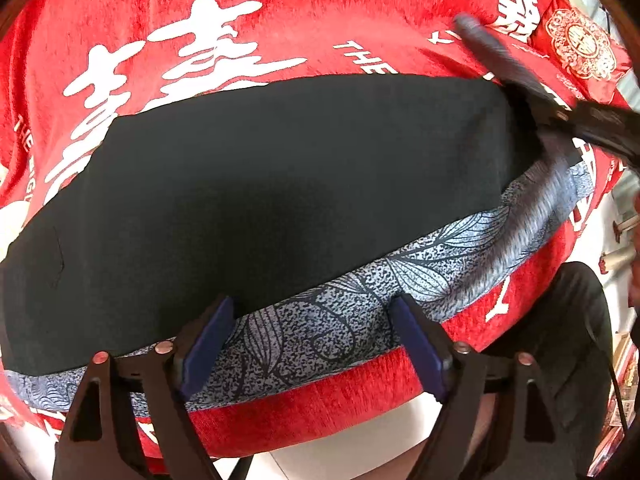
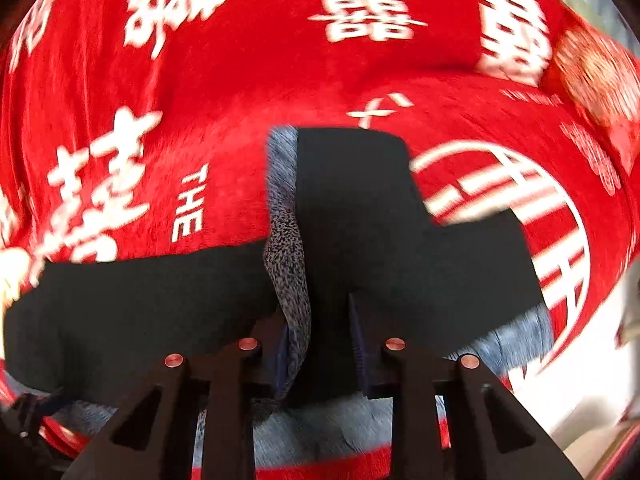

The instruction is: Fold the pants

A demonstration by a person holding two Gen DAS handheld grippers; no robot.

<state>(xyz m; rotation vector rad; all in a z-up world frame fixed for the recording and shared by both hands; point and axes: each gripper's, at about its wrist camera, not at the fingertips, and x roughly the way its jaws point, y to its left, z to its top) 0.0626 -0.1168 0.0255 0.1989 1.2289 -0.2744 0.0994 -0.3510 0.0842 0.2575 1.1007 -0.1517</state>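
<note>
- In the left wrist view, the left gripper (image 1: 312, 344) was seen nearest the lens with its blue-padded fingers (image 1: 208, 344) spread wide apart and nothing held between them.
- Just beyond those fingers, the pants (image 1: 280, 184) were laid flat across the red blanket (image 1: 280, 40); a black upper layer covered most of a grey leaf-patterned layer, of which only a strip along the near edge was shown.
- The left end of the pants was cut off by the edge of the lens.
- At the far right of that view, the right gripper (image 1: 552, 120) was caught in motion blur over the pants' right end, and its fingers could not be made out there.
- In the right wrist view, the right gripper (image 2: 320, 344) was seen clamped on a lifted fold of the pants (image 2: 352, 216), black cloth and grey patterned cloth together being pinched between the fingers; the pads were largely hidden by the fabric.
- Behind the fold, the blanket's white characters were smeared by blur.
- Farthest off, a red cushion (image 1: 580, 44) with a white emblem was seen at the blanket's right corner, partly cut off.
</note>
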